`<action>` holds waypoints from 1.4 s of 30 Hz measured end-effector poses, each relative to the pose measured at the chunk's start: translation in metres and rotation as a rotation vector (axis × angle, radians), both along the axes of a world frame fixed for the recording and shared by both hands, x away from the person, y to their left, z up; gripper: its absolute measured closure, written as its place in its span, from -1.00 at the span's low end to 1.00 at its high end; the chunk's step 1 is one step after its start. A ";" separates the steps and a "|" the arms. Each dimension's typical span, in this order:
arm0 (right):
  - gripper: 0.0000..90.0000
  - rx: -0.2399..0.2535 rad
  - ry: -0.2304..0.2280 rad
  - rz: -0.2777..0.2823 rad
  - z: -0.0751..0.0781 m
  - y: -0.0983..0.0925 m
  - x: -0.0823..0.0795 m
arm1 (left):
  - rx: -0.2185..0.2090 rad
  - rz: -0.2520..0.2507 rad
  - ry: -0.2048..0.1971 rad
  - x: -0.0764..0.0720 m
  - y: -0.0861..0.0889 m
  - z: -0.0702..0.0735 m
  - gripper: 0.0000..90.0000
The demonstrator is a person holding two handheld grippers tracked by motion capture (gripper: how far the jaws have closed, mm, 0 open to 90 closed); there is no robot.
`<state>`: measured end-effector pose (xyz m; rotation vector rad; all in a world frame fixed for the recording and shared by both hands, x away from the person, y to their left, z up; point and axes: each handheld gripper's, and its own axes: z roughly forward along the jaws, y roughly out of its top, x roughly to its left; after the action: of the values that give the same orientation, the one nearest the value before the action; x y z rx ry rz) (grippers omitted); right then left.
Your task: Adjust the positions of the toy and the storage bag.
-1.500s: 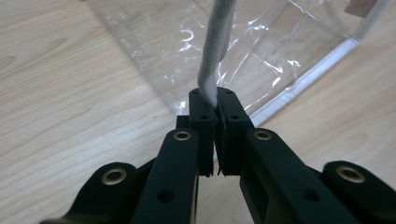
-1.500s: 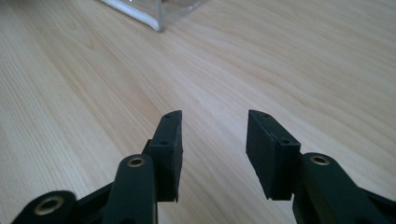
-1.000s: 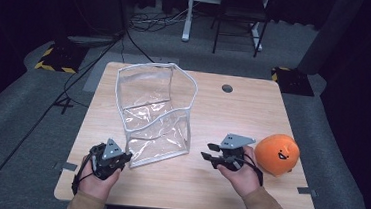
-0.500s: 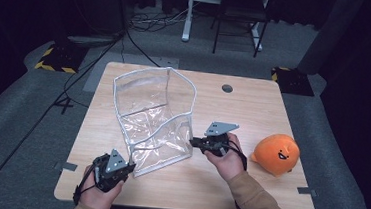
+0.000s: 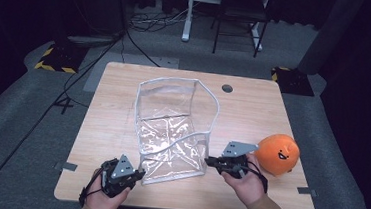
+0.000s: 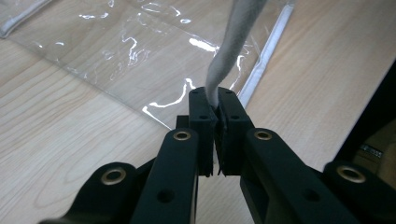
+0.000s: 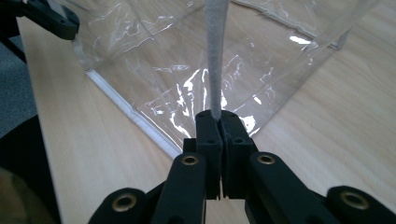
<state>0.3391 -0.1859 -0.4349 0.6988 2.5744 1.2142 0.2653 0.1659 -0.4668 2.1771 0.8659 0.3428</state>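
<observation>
A clear plastic bag with white trim stands open on the wooden table. At its near left corner my left gripper is shut on the trim. The left gripper view has the jaws pinching the white edging, which rises away from them. My right gripper is shut on the trim at the bag's near right corner. In the right gripper view the white edging runs straight up from the closed jaws, and the left gripper shows at top left.
An orange plush toy with a face lies on the table just right of my right hand. A cable hole sits near the table's far edge. Beyond the table are chair legs and floor cables.
The right gripper swung left to the bag's near right corner and shut on its trim. The bag has shifted to the right on the table. The left gripper moved slightly right with its corner.
</observation>
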 end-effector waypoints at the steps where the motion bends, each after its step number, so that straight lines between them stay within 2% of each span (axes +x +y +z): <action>1: 0.95 -0.001 0.003 -0.006 0.000 -0.004 -0.005 | 0.001 -0.016 -0.001 -0.001 -0.003 0.000 0.92; 4: 0.95 0.000 0.008 -0.026 0.000 -0.015 -0.018 | 0.013 -0.048 -0.012 -0.002 -0.011 0.000 0.91; 9: 0.95 -0.005 0.023 -0.046 0.002 -0.030 -0.037 | 0.007 -0.097 -0.007 -0.003 -0.020 0.000 0.91; 18: 0.95 -0.001 0.039 -0.081 0.002 -0.051 -0.069 | 0.025 -0.179 -0.008 -0.014 -0.038 0.002 0.91; 23: 0.95 0.004 0.042 -0.096 0.001 -0.059 -0.079 | 0.031 -0.200 -0.008 -0.019 -0.045 0.002 0.91; 26: 0.95 -0.009 0.042 -0.107 0.003 -0.063 -0.088 | 0.025 -0.216 -0.011 -0.019 -0.048 0.001 0.91; 31: 0.95 0.015 0.052 -0.117 0.001 -0.070 -0.095 | 0.024 -0.230 -0.005 -0.021 -0.052 0.001 0.91; 38: 0.94 0.017 0.055 -0.137 0.001 -0.075 -0.097 | 0.056 -0.259 -0.016 -0.026 -0.061 0.004 0.89; 41: 0.92 0.028 0.065 -0.140 0.000 -0.077 -0.096 | 0.058 -0.266 -0.020 -0.026 -0.061 0.004 0.86; 42: 0.84 0.031 0.068 -0.141 0.000 -0.078 -0.096 | 0.042 -0.258 -0.025 -0.026 -0.060 0.005 0.82</action>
<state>0.2433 -0.2638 -0.4347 0.9263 2.5156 1.2074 0.2389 0.1056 -0.4618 2.2858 0.5588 0.2609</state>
